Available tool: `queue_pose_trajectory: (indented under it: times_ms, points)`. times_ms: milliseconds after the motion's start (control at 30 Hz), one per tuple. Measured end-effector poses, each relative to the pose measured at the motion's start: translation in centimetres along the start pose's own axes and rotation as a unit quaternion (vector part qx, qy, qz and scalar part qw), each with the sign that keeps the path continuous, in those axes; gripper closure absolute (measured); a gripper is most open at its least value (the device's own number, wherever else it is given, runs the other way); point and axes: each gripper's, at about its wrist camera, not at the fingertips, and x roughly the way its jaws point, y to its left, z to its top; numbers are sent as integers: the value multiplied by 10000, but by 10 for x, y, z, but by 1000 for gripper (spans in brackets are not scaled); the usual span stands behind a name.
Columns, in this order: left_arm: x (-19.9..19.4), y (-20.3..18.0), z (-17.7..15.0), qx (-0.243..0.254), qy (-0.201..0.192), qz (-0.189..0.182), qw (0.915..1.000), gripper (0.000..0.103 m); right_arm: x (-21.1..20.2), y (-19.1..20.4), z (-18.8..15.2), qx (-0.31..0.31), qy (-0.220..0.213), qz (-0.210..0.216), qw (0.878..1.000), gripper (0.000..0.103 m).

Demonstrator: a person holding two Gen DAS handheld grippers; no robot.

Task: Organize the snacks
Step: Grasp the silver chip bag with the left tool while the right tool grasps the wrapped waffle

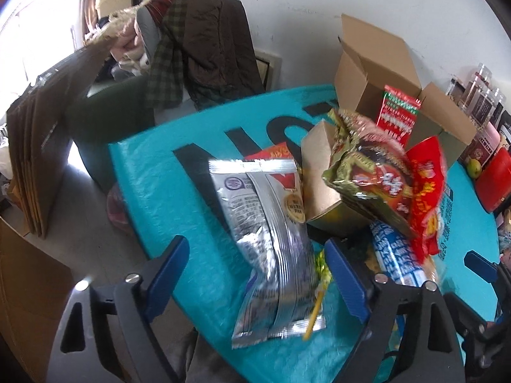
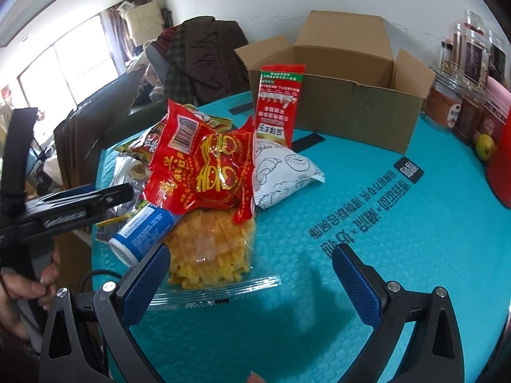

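Teal bubble-textured covering spreads over the desk (image 2: 399, 255), where a heap of snacks lies in front of an open brown cardboard box (image 2: 351, 95) at the far edge. In the left wrist view the left gripper (image 1: 255, 274) stands wide, its blue pads on either side of a crinkled silver foil snack bag (image 1: 271, 239) lying flat on the desk, not touching it. Beside that bag sit a small tan carton (image 1: 322, 175) and a green-and-red noodle packet (image 1: 367, 172) leaning on it. In the right wrist view the right gripper (image 2: 252, 281) is also wide and holds nothing; its left pad is just beside a clear pack of yellow waffles (image 2: 210, 249). On the waffles rests a shiny red packet with gold print (image 2: 204, 172), with a blue-and-white cylindrical tube (image 2: 143, 229) to its left and a white printed pouch (image 2: 284, 172) to its right. A tall red sachet (image 2: 278, 105) stands upright against the box. Glass jars (image 2: 466, 73) and a green fruit (image 2: 485, 146) sit at the right.
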Motion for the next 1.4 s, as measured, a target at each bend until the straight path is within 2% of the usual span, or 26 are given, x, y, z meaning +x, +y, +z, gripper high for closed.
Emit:
queue_pose_trajectory:
  times_ms: [100, 167, 333, 600, 700, 833, 1067, 1267, 1400]
  points:
    - [12, 3, 1, -43, 151, -62, 9999, 30, 7, 4, 2, -113, 83, 43, 9999, 0]
    - [12, 1, 1, 91, 68, -27, 9999, 47, 12, 7, 3, -185, 150, 67, 9997, 0]
    - [10, 6, 1, 64, 72, -244, 9997, 62, 24, 17, 5, -410, 318, 155, 9985, 0]
    - [-2, 12, 0, -62, 87, -431, 9990, 62, 40, 30, 9, -564, 508, 256, 9968, 1]
    - [-8, 12, -3, -80, 94, -478, 9988, 62, 46, 31, 9, -508, 600, 352, 9963, 15]
    - [-13, 10, -10, -53, 141, -518, 9985, 62, 41, 29, 7, -439, 533, 450, 9966, 25]
    - [-18, 1, -23, 54, 280, -685, 9972, 62, 26, 22, -10, -360, 530, 419, 9971, 28]
    - [-25, -18, -36, 279, 399, -923, 9945, 62, 4, 3, -26, -197, 688, 325, 9969, 28]
    - [-20, -30, -39, 452, 449, -940, 9935, 62, -3, -6, -33, -71, 799, 265, 9964, 26]
